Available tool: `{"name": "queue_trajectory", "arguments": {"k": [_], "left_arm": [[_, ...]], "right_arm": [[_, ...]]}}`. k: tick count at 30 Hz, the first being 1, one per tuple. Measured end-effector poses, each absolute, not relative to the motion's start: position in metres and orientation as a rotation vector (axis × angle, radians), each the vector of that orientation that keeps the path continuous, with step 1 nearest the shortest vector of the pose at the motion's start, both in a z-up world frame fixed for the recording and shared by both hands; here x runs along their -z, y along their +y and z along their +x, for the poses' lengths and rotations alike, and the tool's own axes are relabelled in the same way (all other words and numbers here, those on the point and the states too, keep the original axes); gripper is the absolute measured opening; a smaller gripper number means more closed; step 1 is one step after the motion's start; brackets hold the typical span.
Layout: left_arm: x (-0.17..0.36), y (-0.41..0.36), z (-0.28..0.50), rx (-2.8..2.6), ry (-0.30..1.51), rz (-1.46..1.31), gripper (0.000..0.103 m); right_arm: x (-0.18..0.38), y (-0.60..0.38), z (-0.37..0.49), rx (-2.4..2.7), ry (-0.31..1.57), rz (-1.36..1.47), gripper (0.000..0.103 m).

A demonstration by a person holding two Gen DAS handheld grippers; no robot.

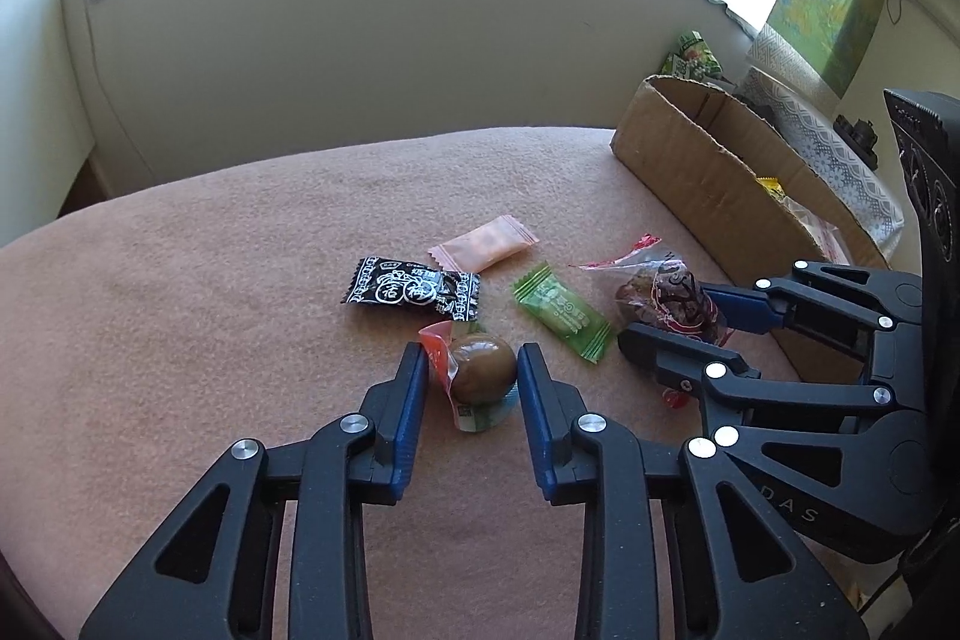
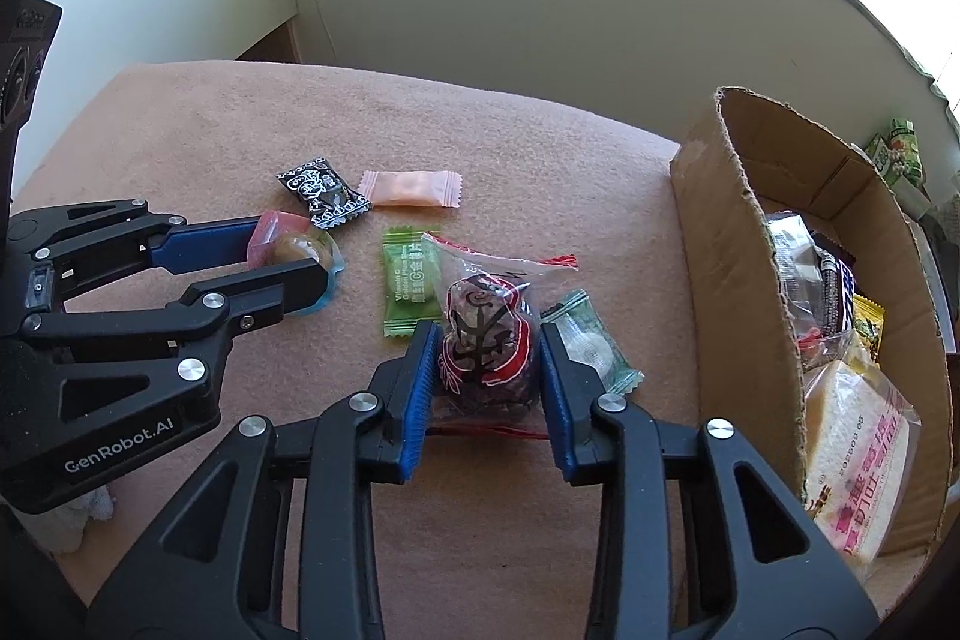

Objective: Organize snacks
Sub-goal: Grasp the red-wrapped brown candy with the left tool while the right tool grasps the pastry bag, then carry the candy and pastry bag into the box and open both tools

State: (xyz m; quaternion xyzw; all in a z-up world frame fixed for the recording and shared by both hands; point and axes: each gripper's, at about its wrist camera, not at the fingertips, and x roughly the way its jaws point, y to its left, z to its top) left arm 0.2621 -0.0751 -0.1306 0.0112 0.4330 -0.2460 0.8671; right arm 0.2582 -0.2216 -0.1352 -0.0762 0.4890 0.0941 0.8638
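My left gripper (image 1: 472,363) is closed around a brown egg-shaped snack in a clear wrapper (image 1: 482,369), its blue pads touching both sides; it also shows in the right wrist view (image 2: 298,247). My right gripper (image 2: 485,358) is closed on a dark red-and-black snack pouch (image 2: 487,347), seen in the left wrist view (image 1: 669,301) too. Loose on the pink blanket lie a black packet (image 1: 414,287), an orange packet (image 1: 483,244), a green packet (image 1: 561,310) and a pale green candy (image 2: 591,340).
An open cardboard box (image 2: 735,244) stands at the right with several snacks inside, including a bread pack (image 2: 858,454). A green carton (image 2: 900,154) stands behind it. A wall and window ledge lie beyond the blanket's far edge.
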Motion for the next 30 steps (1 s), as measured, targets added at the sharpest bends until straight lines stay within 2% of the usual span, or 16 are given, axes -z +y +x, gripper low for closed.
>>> {"name": "queue_trajectory", "arguments": {"k": [30], "left_arm": [[0.084,-0.089,0.228,0.561,0.804,-0.008,0.028]], "right_arm": [[0.078,-0.252,0.195,-0.220,0.906,-0.068,0.034]]}}
